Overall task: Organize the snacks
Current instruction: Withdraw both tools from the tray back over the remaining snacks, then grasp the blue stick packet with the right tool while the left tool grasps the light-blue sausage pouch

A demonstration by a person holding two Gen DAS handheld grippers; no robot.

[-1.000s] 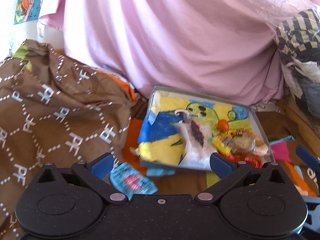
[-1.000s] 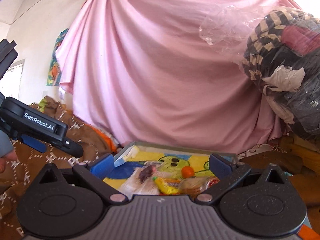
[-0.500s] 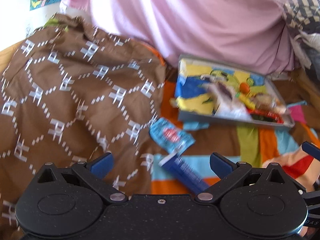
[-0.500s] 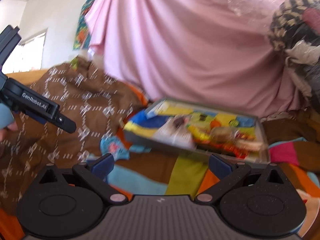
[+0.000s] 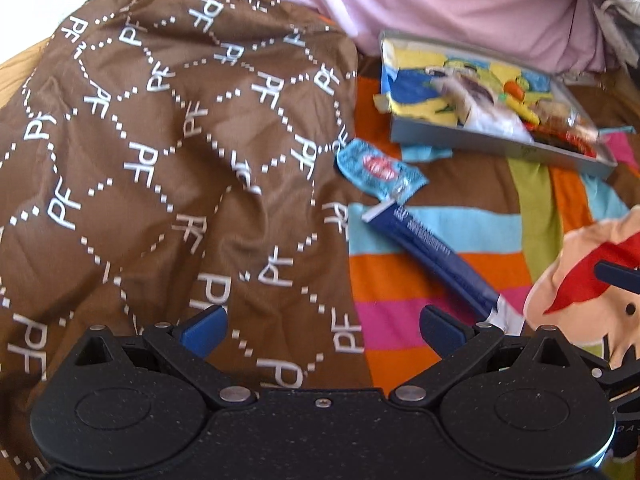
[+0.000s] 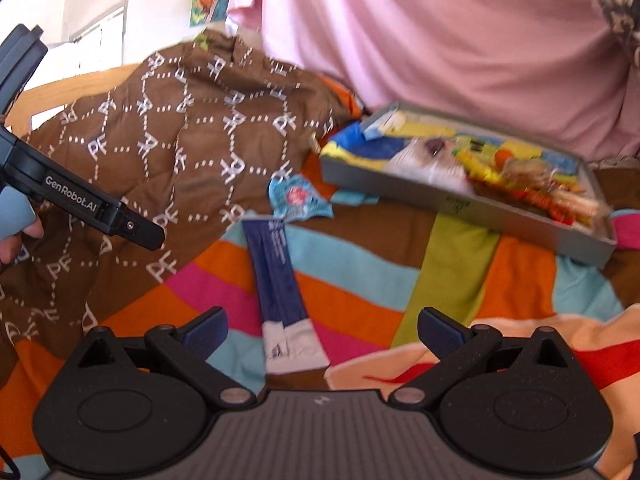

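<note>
Left wrist view: my left gripper (image 5: 322, 330) hangs with jaws apart, empty, over the brown patterned cloth (image 5: 168, 152). Right wrist view: my right gripper (image 6: 322, 330), jaws spread and empty, faces the long dark-blue snack packet (image 6: 278, 280) on the striped blanket (image 6: 452, 276); a small light-blue wrapper (image 6: 296, 198) lies just beyond, near the grey snack-filled tray (image 6: 480, 210).

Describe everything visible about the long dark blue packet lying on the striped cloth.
The dark blue packet is a long, flat, narrow sachet with small white print and a white sealed end nearest the right gripper. It looks like glossy foil or plastic, unopened as far as shows. It lies flat on the striped cloth, its far end beside or just touching the light blue wrapper. Neither gripper touches it.
</note>
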